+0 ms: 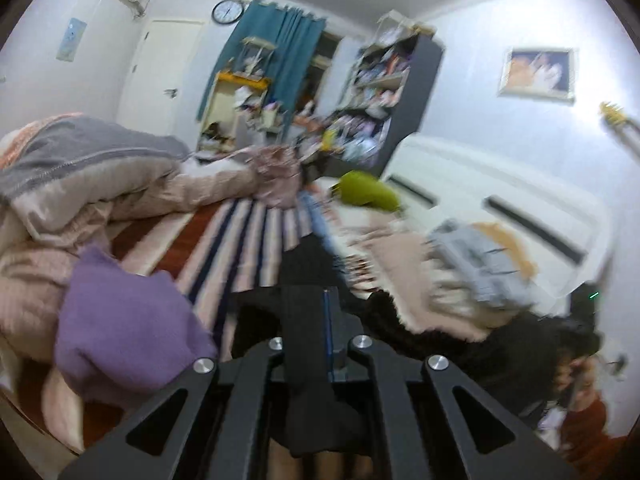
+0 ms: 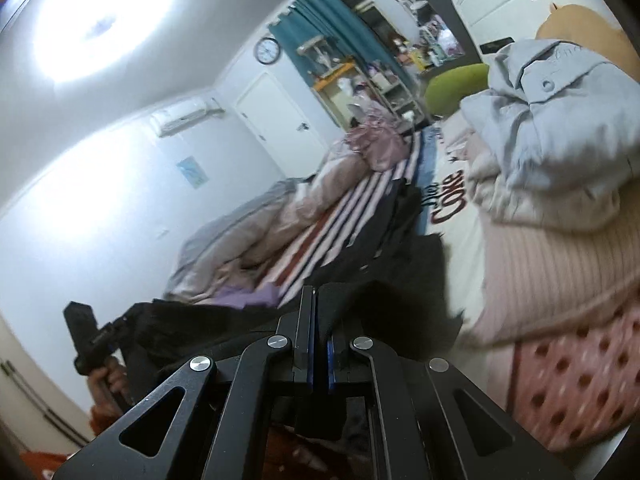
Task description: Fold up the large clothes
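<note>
A large black garment (image 1: pixel 472 340) lies stretched across the striped bed sheet (image 1: pixel 236 236). My left gripper (image 1: pixel 320 300) is shut on one edge of it, with black cloth bunched between the fingers. My right gripper (image 2: pixel 318 300) is shut on another edge of the black garment (image 2: pixel 404 220), which runs away from me along the striped sheet (image 2: pixel 340 220). The left gripper (image 2: pixel 86 336), held by a hand, shows at the lower left of the right wrist view with black cloth hanging from it.
A purple garment (image 1: pixel 128 324) and a pink-grey duvet (image 1: pixel 80 184) lie at the left. A pale blue shirt (image 2: pixel 560 120) sits on pink clothes (image 2: pixel 560 264) at the right. A green cushion (image 1: pixel 368 192), a white headboard (image 1: pixel 500 200) and cluttered shelves (image 1: pixel 380 92) stand beyond.
</note>
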Action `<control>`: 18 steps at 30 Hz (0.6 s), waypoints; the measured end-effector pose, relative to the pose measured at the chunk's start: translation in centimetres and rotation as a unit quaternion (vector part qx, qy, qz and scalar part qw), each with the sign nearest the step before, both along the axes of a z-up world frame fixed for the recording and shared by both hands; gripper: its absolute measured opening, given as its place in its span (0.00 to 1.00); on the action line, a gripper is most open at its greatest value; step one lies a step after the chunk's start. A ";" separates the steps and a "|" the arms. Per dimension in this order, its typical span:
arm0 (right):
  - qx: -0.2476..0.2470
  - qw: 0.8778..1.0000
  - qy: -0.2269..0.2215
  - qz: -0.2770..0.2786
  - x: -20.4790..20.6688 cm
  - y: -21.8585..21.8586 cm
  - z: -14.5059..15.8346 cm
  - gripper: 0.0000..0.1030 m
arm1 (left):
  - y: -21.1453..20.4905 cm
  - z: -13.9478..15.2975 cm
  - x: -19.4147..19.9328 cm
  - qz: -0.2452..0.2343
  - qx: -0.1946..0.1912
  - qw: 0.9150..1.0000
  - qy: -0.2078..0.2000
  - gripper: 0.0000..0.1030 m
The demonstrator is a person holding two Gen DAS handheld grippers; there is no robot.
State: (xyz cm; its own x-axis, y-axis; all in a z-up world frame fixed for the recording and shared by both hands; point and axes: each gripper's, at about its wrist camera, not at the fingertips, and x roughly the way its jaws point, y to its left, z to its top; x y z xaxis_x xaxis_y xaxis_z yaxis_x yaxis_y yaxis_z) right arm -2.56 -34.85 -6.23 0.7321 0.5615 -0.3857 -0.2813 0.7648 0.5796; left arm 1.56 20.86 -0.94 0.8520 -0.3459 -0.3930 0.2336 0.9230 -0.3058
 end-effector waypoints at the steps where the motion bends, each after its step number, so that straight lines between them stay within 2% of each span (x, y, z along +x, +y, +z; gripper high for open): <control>1: -0.007 1.000 0.008 -0.005 2.2 -0.2 -0.2 0.00 | 0.2 -0.3 1.9 0.005 0.009 1.000 0.012 0.02; 6: -0.048 0.997 0.049 -0.043 12.9 -0.6 -1.6 0.00 | 0.9 -3.0 13.0 0.031 0.038 0.995 0.082 0.02; 9: -0.075 0.992 0.083 -0.057 18.4 -0.3 -3.2 0.00 | 0.2 -5.8 19.7 0.041 0.065 0.988 0.135 0.02; 12: -0.129 0.981 0.134 -0.051 24.1 1.2 -6.2 0.00 | -1.1 -9.6 25.3 0.043 0.096 0.975 0.194 0.04; 16: -0.205 0.960 0.183 -0.051 29.3 3.3 -10.2 0.00 | -1.9 -14.4 30.7 0.039 0.091 0.963 0.251 0.05; 18: -0.237 0.950 0.193 -0.058 30.7 3.9 -11.5 0.00 | -2.4 -16.4 32.7 0.040 0.095 0.957 0.273 0.05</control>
State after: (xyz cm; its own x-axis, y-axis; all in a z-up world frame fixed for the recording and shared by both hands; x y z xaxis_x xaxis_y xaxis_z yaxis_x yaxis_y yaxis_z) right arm 28.19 -30.96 -17.70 0.5308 0.1811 -0.8279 -0.0145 0.9787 0.2048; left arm 34.23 18.49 -17.29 0.5232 -0.1660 -0.8359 0.0129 0.9823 -0.1870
